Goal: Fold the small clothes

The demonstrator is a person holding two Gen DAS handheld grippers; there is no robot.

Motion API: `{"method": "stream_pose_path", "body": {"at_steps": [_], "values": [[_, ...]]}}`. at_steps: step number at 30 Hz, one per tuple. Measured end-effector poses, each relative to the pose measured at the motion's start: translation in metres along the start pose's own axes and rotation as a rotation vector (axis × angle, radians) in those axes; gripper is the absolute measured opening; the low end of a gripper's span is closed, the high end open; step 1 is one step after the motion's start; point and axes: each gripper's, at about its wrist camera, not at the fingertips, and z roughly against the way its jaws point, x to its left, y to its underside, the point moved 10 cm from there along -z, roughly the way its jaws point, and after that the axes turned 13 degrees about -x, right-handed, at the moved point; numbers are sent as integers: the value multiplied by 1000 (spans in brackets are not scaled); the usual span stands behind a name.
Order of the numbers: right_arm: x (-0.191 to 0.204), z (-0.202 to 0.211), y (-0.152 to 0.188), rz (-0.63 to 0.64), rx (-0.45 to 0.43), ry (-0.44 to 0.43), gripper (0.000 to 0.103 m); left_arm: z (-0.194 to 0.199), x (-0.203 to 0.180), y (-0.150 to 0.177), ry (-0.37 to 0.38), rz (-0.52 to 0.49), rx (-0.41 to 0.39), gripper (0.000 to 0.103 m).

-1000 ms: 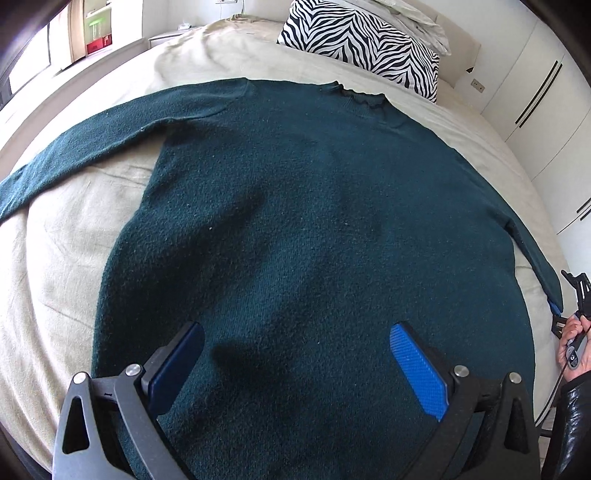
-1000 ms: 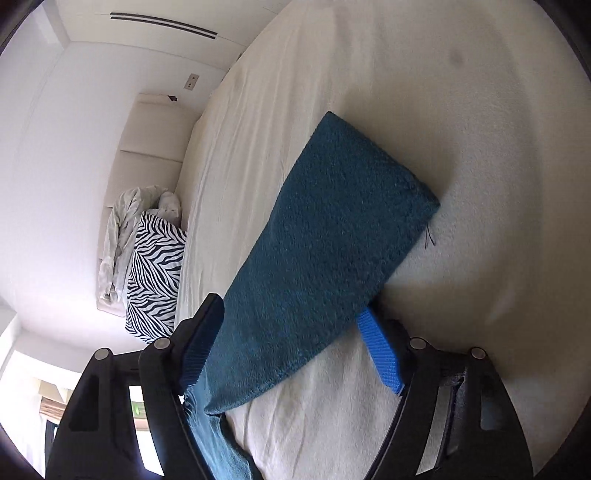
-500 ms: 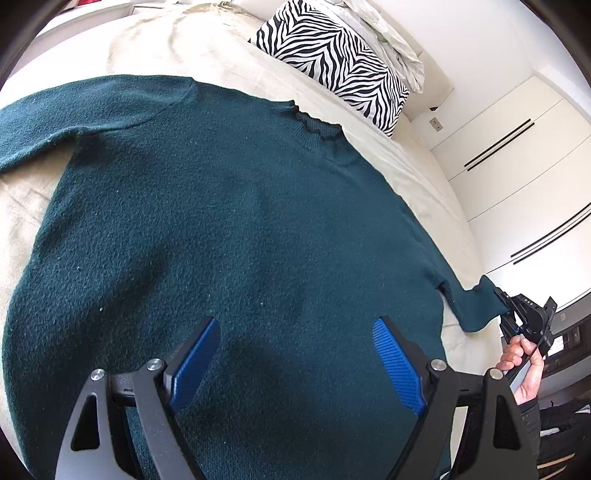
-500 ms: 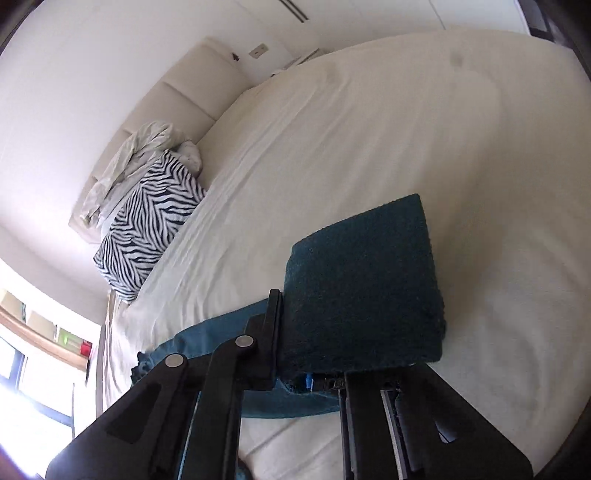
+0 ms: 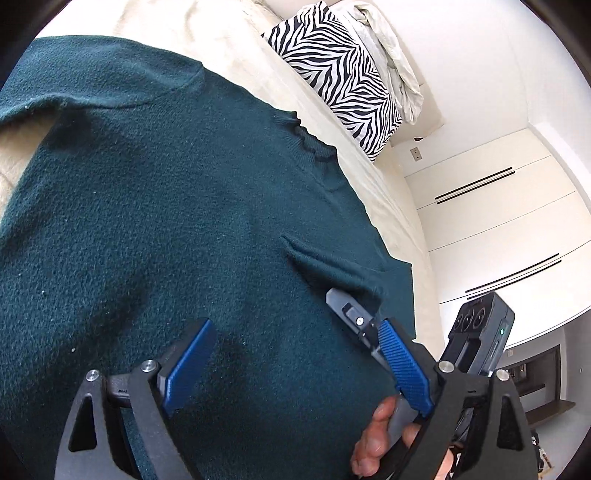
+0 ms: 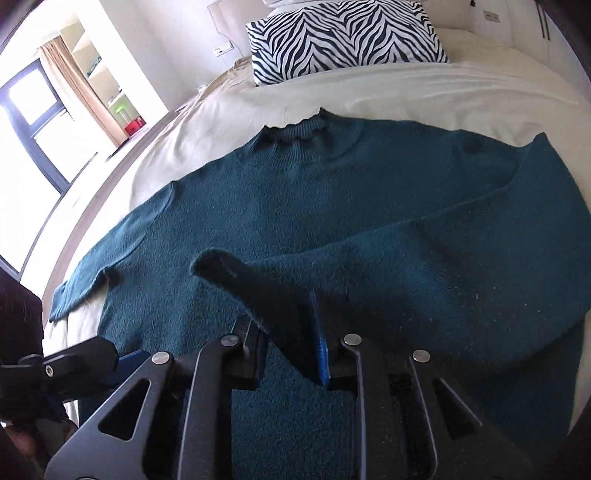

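Holding the cuff: your right gripper (image 6: 288, 350) is clamped on the sleeve end (image 6: 236, 280) of the dark teal knit sweater (image 6: 332, 206), jaws nearly together, the fuzzy cuff poking out above them at centre frame. That sleeve runs from the right edge across the sweater body in a long, soft fold.

Your left gripper (image 5: 295, 363) hovers over the lower body of the sweater (image 5: 166, 221), blue ribbed pads (image 5: 406, 369) wide apart, nothing between them. In its view, the right gripper's tip (image 5: 351, 314) sits just beside the right pad, bottom centre-right.

The sweater lies flat on the cream bedsheet (image 6: 424, 92), ruffled collar (image 6: 295, 133) toward the zebra-print pillow (image 6: 343, 33) at top centre. The other sleeve (image 6: 103, 266) stretches to the left edge of the right wrist view, cuff near the bed edge.

Bare sheet shows above the collar and at upper left; wardrobe doors (image 5: 498, 221) are at right in the left wrist view.
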Motion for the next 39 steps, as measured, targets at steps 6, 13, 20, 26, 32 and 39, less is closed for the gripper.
{"method": "stream_pose_path", "body": {"at_steps": [6, 13, 20, 26, 32, 39], "values": [[-8, 60, 29, -135, -83, -75, 56, -35, -11, 11, 17, 42, 61, 95], [-55, 94, 67, -370, -84, -106, 56, -71, -29, 18, -41, -37, 90, 87], [-77, 109, 64, -468, -123, -135, 56, -76, -19, 10, -156, -137, 115, 11], [-98, 119, 53, -538, -149, -135, 56, -51, -33, -52, -133, -213, -32, 10], [-123, 120, 31, -663, -178, -155, 56, -33, -7, -103, -178, -244, -146, 10], [-148, 92, -8, -830, -187, -187, 67, -44, 28, -114, -226, -238, -193, 10]]}}
